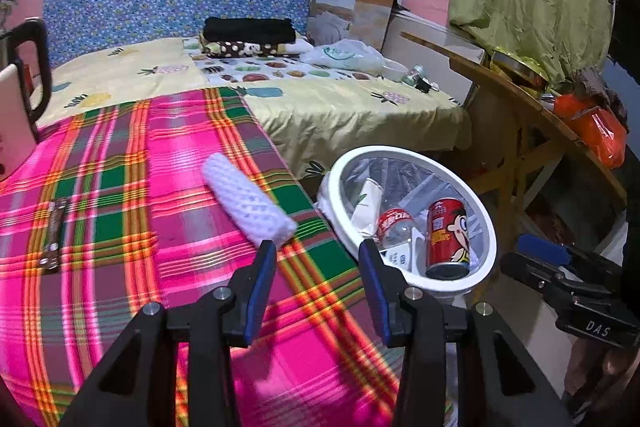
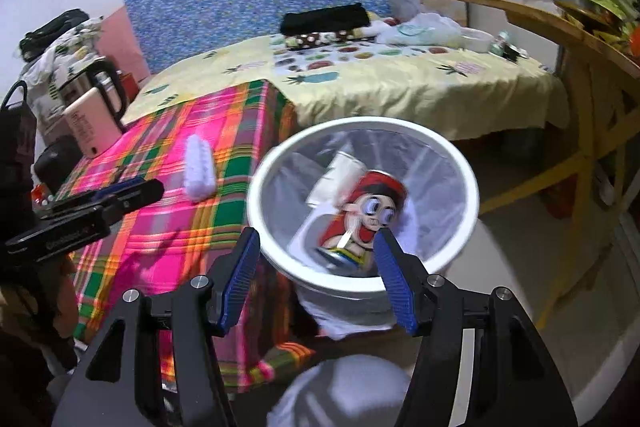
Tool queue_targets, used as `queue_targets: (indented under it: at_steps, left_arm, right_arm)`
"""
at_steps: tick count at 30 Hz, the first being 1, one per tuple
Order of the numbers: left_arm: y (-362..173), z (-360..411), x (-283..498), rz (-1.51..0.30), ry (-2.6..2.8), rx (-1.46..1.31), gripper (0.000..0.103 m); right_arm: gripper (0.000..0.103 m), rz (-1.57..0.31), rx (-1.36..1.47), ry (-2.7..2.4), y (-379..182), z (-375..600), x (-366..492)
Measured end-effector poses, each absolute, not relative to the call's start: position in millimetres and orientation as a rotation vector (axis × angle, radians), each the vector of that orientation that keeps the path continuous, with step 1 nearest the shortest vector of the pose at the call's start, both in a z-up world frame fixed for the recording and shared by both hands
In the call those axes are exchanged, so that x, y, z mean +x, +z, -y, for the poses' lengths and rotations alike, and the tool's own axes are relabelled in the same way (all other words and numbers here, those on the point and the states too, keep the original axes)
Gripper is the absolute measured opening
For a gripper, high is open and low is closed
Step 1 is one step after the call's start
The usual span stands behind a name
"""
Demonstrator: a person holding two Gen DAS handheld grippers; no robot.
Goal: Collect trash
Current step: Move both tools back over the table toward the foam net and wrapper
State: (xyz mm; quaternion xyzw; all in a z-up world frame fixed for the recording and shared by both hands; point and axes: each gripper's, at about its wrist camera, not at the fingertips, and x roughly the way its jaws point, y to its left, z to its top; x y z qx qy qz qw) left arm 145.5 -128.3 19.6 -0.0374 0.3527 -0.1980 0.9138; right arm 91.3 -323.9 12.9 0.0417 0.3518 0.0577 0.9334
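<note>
A white bin [image 1: 490, 227] stands beside the plaid-covered table [image 1: 120, 187]. In it lie a red cartoon can [image 1: 446, 239], a clear bottle with a red label [image 1: 394, 227] and a white paper cup [image 1: 366, 201]. On the cloth lie a white foam net roll [image 1: 248, 203] and a brown wrapper [image 1: 54, 235]. My left gripper [image 1: 317, 247] is open and empty over the table's edge, between the roll and the bin. My right gripper [image 2: 318, 233] is open and empty above the bin [image 2: 360, 123], with the red can [image 2: 360, 223] below it. Each gripper shows in the other's view: right gripper [image 1: 514, 253], left gripper [image 2: 150, 185].
A bed with a yellow fruit-print sheet [image 1: 340, 107] lies behind the table and bin. A wooden table [image 1: 520, 99] with an orange bag [image 1: 596, 131] stands at the right. A pink phone [image 2: 94, 127] and a black-handled kettle [image 2: 94, 83] stand at the plaid cloth's left edge.
</note>
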Motion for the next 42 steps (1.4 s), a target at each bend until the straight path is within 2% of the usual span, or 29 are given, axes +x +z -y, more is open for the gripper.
queue_targets:
  at_steps: [20,42]
  left_arm:
    - [14.1,63.0,114.8,-0.707,-0.238,-0.112,0.044]
    - [1.6,17.9,117.4,-0.724,-0.107,-0.121,0.044]
  right_arm:
    - [0.061,-0.733,0.029,0.286,10.1,262.3,89.4]
    - [0.061,-0.762,-0.022,0.394,-1.1,225.7,109.6]
